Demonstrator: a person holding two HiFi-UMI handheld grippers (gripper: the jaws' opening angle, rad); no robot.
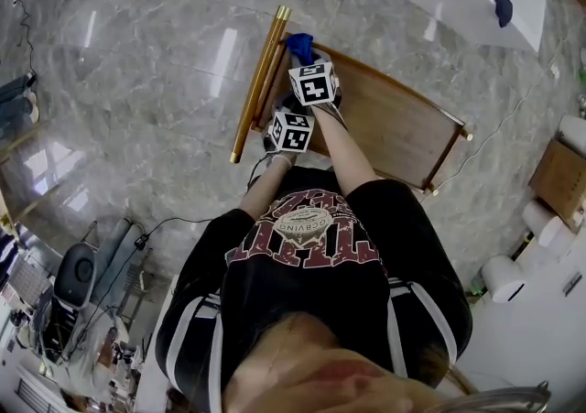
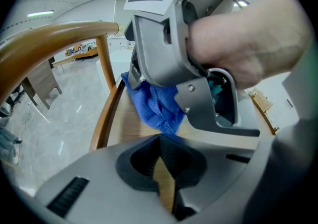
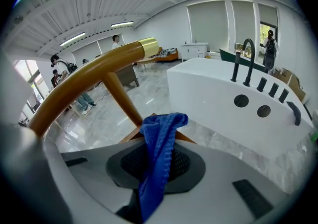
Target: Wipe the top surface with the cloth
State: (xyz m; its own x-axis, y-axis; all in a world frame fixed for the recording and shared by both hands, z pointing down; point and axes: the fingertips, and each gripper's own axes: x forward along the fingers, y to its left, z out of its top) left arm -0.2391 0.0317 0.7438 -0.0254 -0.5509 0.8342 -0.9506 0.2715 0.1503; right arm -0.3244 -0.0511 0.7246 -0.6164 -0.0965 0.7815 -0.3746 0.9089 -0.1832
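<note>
Head view: a wooden surface with a round golden-brown rail along its far left edge stands on a marble floor. Both grippers are over the rail end of it. The right gripper is the farther one, with the blue cloth at its tip on the surface's corner. The left gripper is just behind it.

Left gripper view: the left gripper's jaws meet at the tips with nothing between them. Ahead, a hand holds the right gripper, and the cloth is bunched under it against the surface.

Right gripper view: the right gripper is clamped on the cloth, which folds over beyond the tips. Beyond are the rail and a white bathtub.
</note>
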